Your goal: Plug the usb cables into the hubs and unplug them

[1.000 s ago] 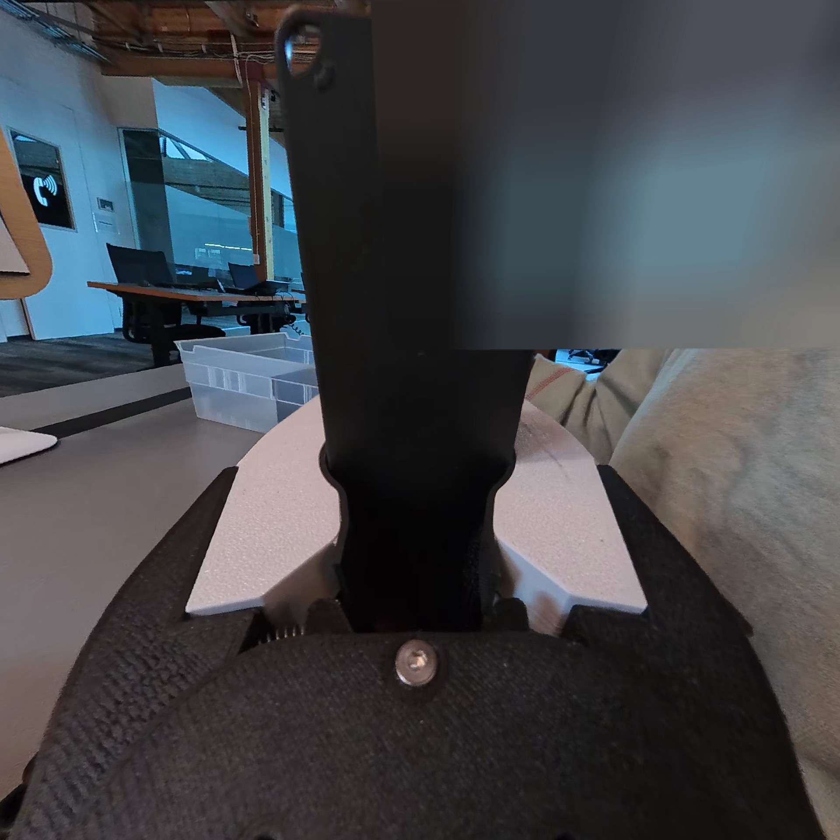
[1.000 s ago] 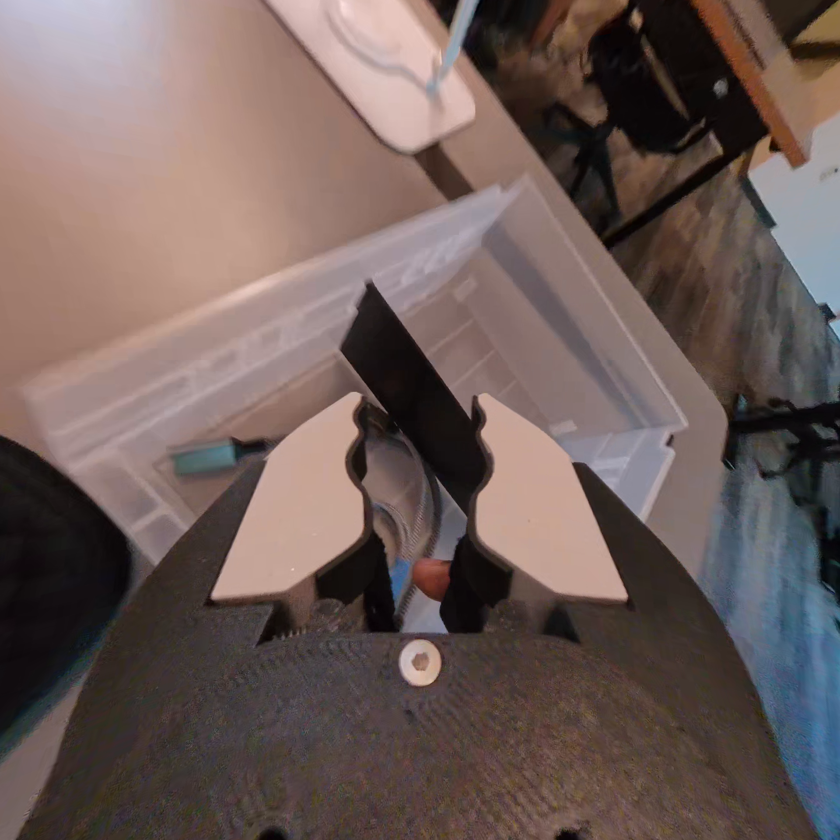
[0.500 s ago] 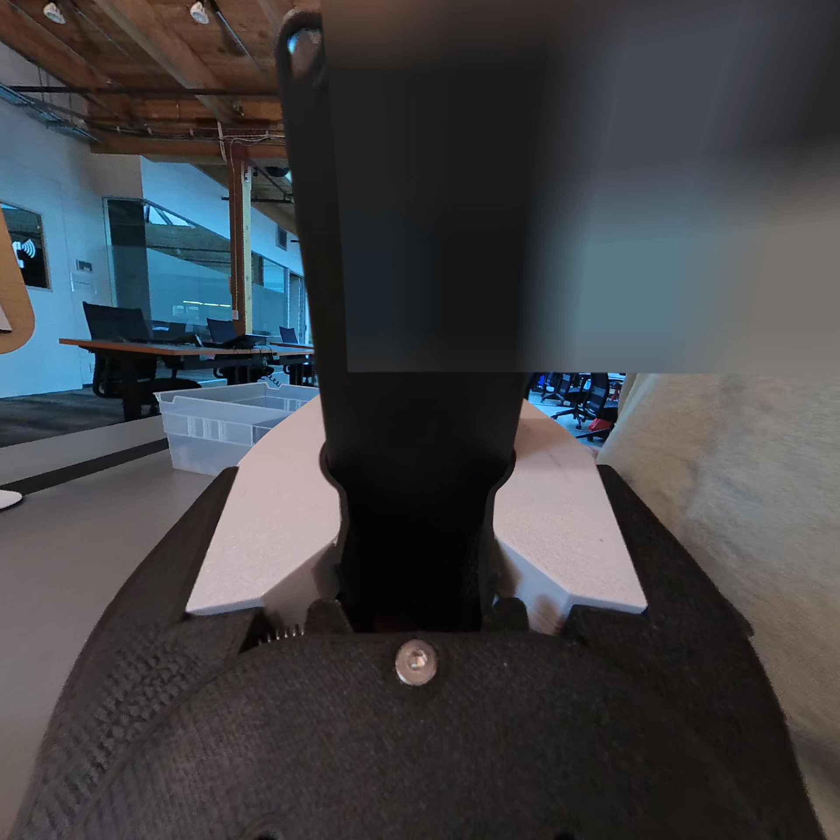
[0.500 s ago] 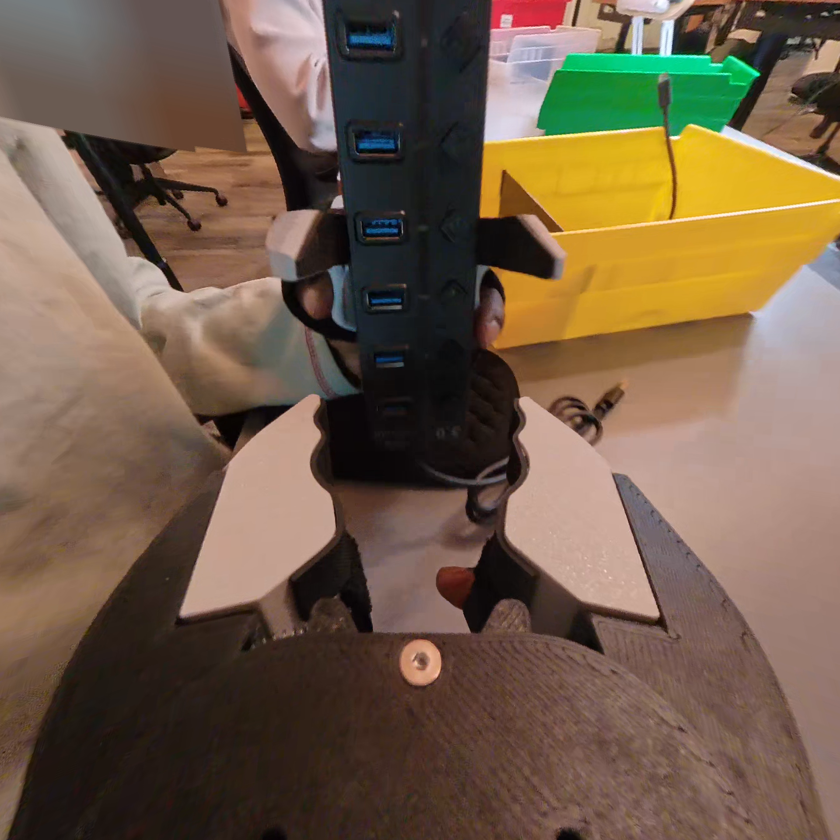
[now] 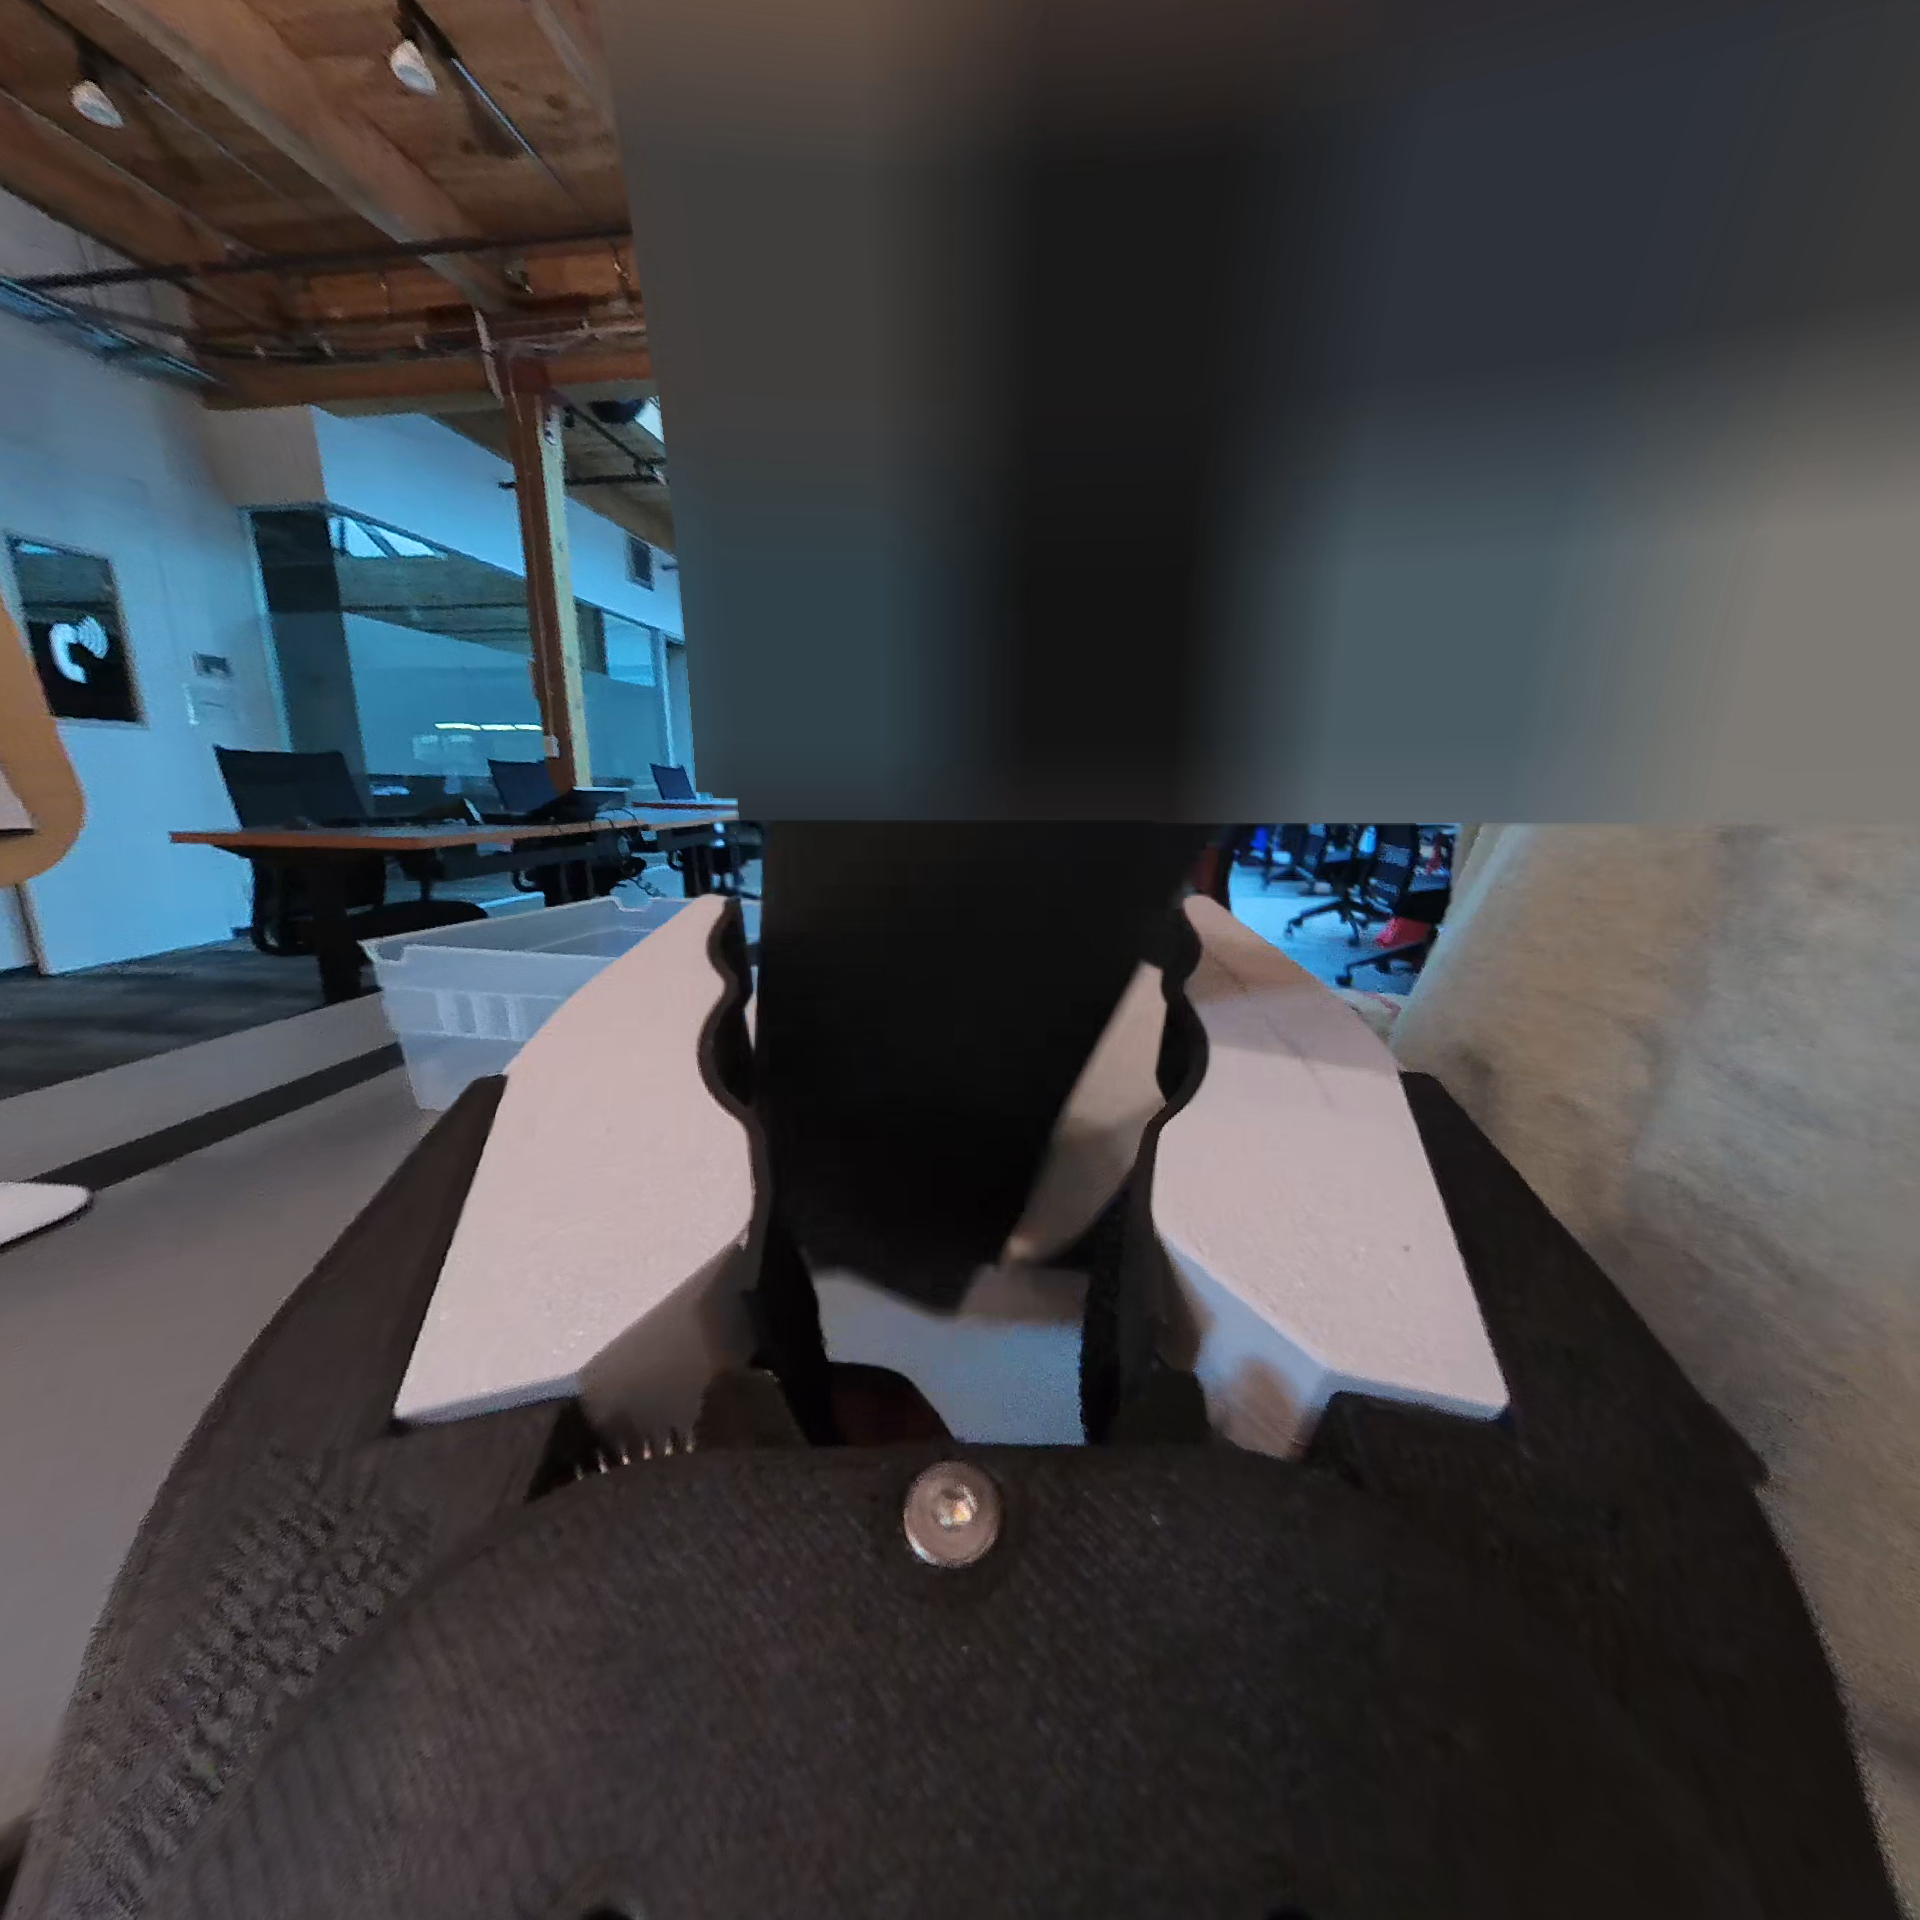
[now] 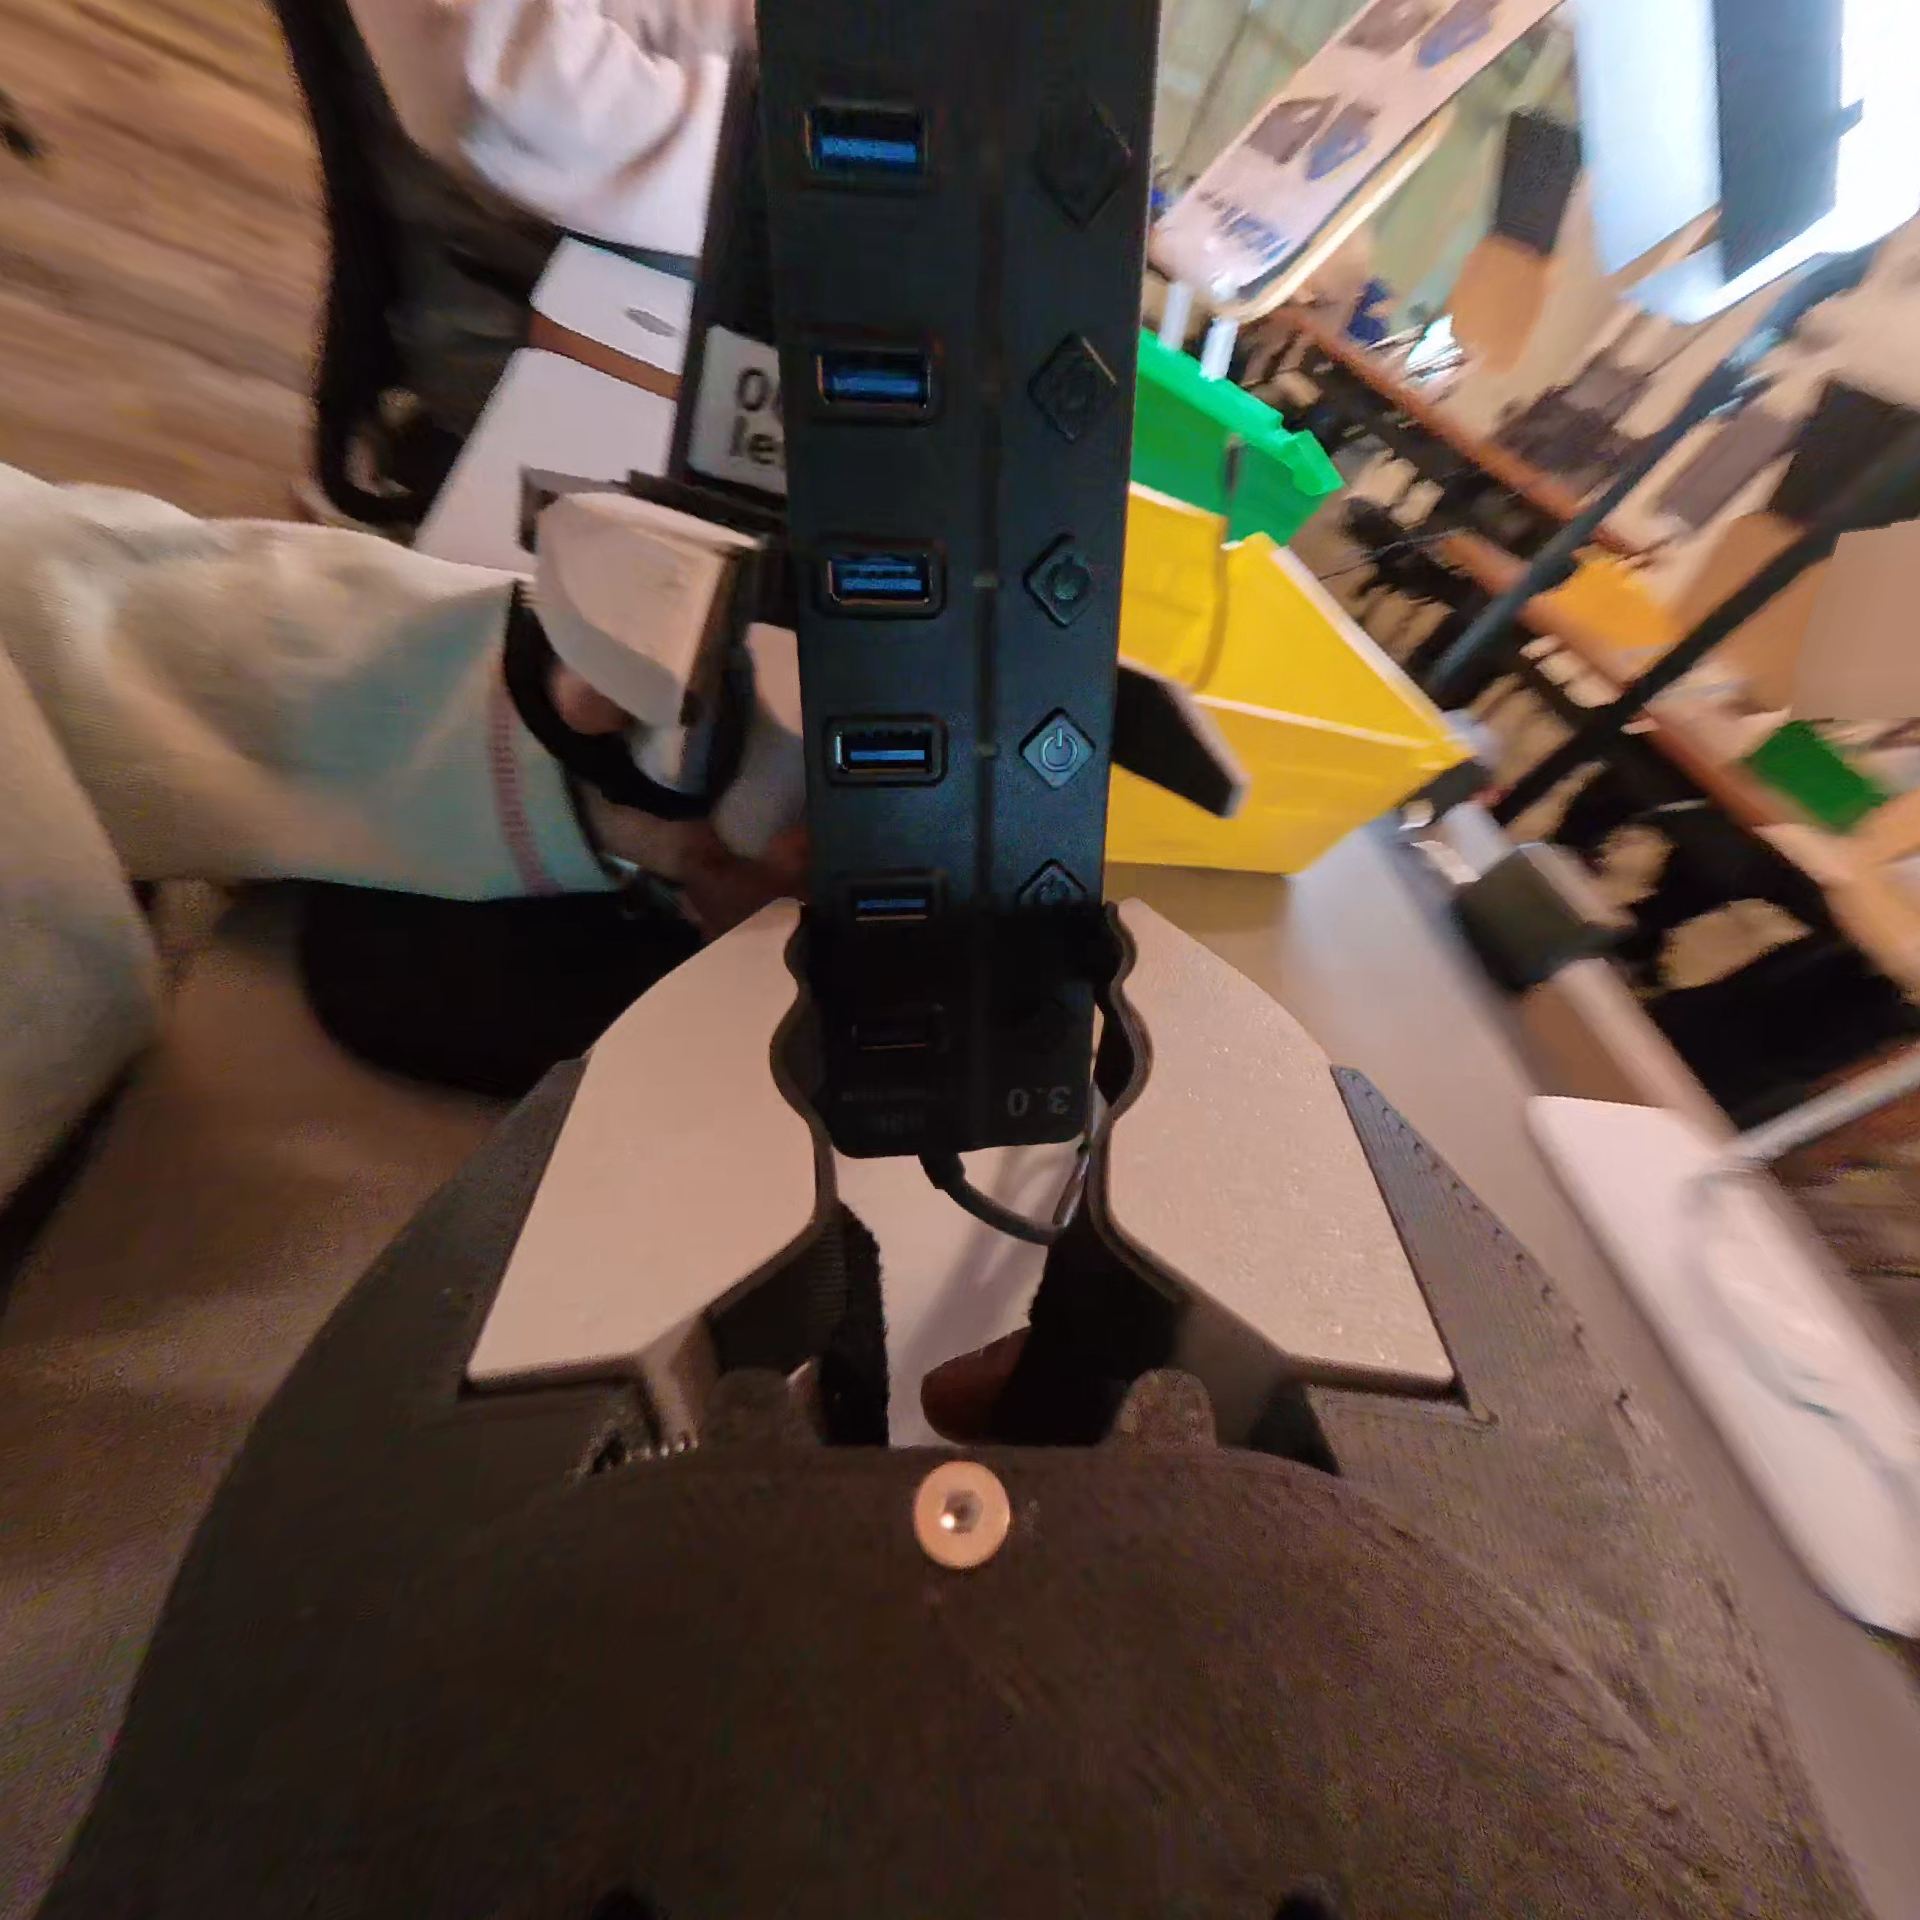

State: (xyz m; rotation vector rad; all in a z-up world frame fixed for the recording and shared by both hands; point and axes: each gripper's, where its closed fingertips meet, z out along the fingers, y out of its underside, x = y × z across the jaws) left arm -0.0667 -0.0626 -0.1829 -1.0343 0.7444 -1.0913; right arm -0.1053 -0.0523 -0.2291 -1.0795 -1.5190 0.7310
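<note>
A long black USB hub with several blue ports stands upright in the air. My right gripper is shut on its lower end, where a thin black cable comes out. My left gripper straddles the hub higher up, one finger on each side. In the left wrist view the hub sits tilted between my left gripper's jaws. It touches the left finger, and a gap shows at the right finger, so the jaws stand open. The hub's upper part is hidden there.
A clear plastic bin stands on the grey table. A yellow bin and a green bin stand behind the hub. A white base plate lies at the right. A person's sleeve is at the left.
My right gripper swung from over the clear bin to the hub's lower end and shut on it. My left gripper's jaws have loosened, and the hub now sits tilted and higher between them.
</note>
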